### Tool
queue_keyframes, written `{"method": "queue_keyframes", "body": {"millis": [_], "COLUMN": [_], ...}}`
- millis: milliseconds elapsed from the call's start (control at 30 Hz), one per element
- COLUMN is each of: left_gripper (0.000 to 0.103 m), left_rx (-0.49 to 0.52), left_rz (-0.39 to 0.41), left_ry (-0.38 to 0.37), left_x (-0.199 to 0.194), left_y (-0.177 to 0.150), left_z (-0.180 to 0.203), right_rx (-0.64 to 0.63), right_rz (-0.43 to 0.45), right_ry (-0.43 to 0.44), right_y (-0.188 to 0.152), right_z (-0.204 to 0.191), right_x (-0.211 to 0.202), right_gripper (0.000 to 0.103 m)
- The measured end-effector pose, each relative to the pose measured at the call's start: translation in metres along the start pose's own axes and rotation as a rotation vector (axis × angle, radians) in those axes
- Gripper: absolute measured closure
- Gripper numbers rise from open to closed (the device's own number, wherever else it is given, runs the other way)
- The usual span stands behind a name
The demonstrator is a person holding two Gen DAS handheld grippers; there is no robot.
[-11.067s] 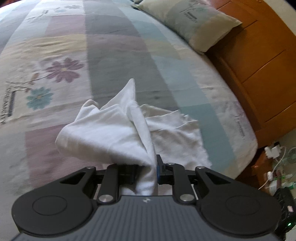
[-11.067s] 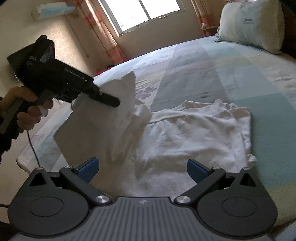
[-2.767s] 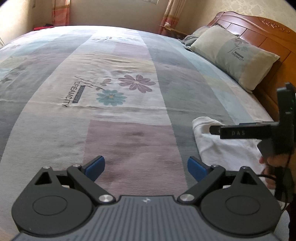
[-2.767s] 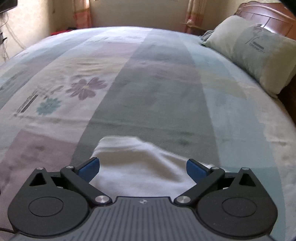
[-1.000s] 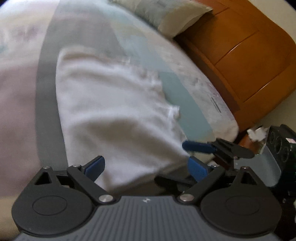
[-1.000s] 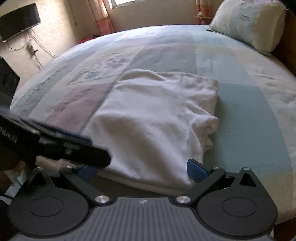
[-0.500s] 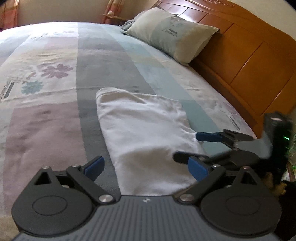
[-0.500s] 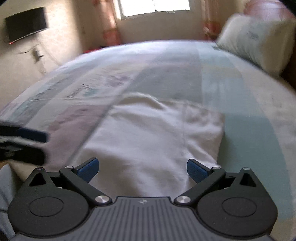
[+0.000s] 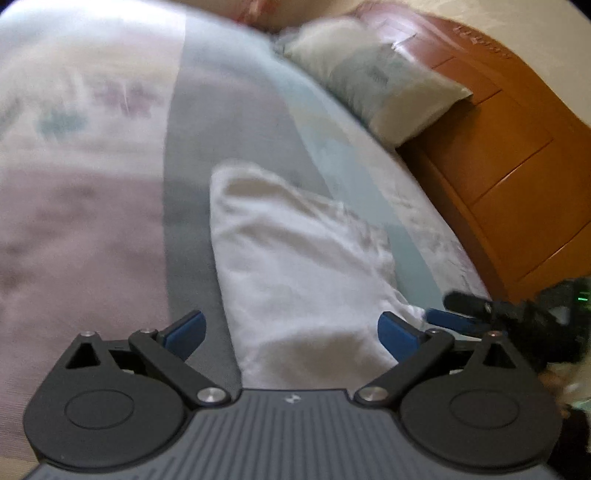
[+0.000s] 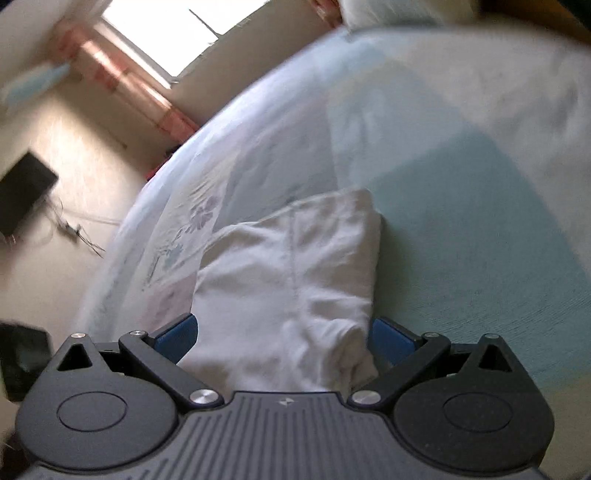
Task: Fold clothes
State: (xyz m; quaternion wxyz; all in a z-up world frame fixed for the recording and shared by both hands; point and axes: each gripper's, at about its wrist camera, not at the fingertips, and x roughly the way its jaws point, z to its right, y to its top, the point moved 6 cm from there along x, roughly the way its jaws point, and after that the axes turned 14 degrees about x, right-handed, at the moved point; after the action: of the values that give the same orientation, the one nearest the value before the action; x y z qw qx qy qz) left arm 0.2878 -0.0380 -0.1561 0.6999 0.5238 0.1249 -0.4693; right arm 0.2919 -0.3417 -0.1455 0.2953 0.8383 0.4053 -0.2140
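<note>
- Bedspread (image 9: 92,229) fills most of both views: patchwork blocks in purple, grey and pale teal with a flower print, pretty smeared by motion blur in both shots.
- Wooden headboard (image 9: 509,155) runs down the right of the left wrist view, orange-brown with panels.
- Pillow (image 9: 380,85) leans against that headboard at the top, pale with a greyish band, blurry.
- White garment (image 9: 303,266) is folded into a compact, roughly rectangular bundle lying flat on the bedspread, near the edge closest to the cameras. In the right wrist view the same white garment (image 10: 291,284) shows a seam running down its middle, and its near corner bunches up thick.
- Left gripper (image 9: 291,330) has its blue pads spread wide with nothing between them; it hangs over the near end of the bundle, and whether it touches the cloth I can't tell.
- Right gripper (image 10: 282,338) is spread wide too, gripping nothing, with the garment's near end sitting in the gap. From the left wrist view you can spot the right gripper (image 9: 454,312) just off the bundle's right corner, blurry.
- Window (image 10: 173,29) glows bright in the far wall, with a reddish curtain (image 10: 129,77) beside it.
- Dark TV (image 10: 22,192) hangs on the wall at left.
</note>
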Motion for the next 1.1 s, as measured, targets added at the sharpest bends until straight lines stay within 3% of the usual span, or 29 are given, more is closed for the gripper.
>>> {"method": "queue_keyframes", "body": {"millis": [133,300,500,667,933,1100], "left_gripper": [0.004,0.004,0.004,0.001,0.001,0.001], "left_rx": [-0.053,-0.188,-0.216,-0.247,-0.261,-0.252], "left_rz": [-0.065,-0.088,-0.067,-0.062,-0.157,-0.156], "left_ry": [-0.023,-0.125,-0.173,-0.199,-0.313,-0.314], "left_x": [0.014,0.031,0.055,0.076,0.057,0.069], "left_y": [0.000,0.001,0.027,0.046,0.010,0.022], "left_z": [-0.017,-0.035,-0.047,-0.048,-0.038,-0.037], "right_rx": [0.111,0.179,0.158,0.158,0.159,0.172], "right_rz": [-0.094,-0.173,-0.231,-0.256,-0.303,-0.301], "right_ry": [0.020,0.078,0.113,0.129,0.153,0.151], "right_y": [0.014,0.020,0.030,0.022,0.007,0.011], "right_z": [0.018,0.025,0.015,0.015,0.015,0.009], "right_x": [0.020,0.037,0.067,0.065,0.058,0.071], "right_gripper": [0.000,0.000,0.000,0.000,0.000,0.000]}}
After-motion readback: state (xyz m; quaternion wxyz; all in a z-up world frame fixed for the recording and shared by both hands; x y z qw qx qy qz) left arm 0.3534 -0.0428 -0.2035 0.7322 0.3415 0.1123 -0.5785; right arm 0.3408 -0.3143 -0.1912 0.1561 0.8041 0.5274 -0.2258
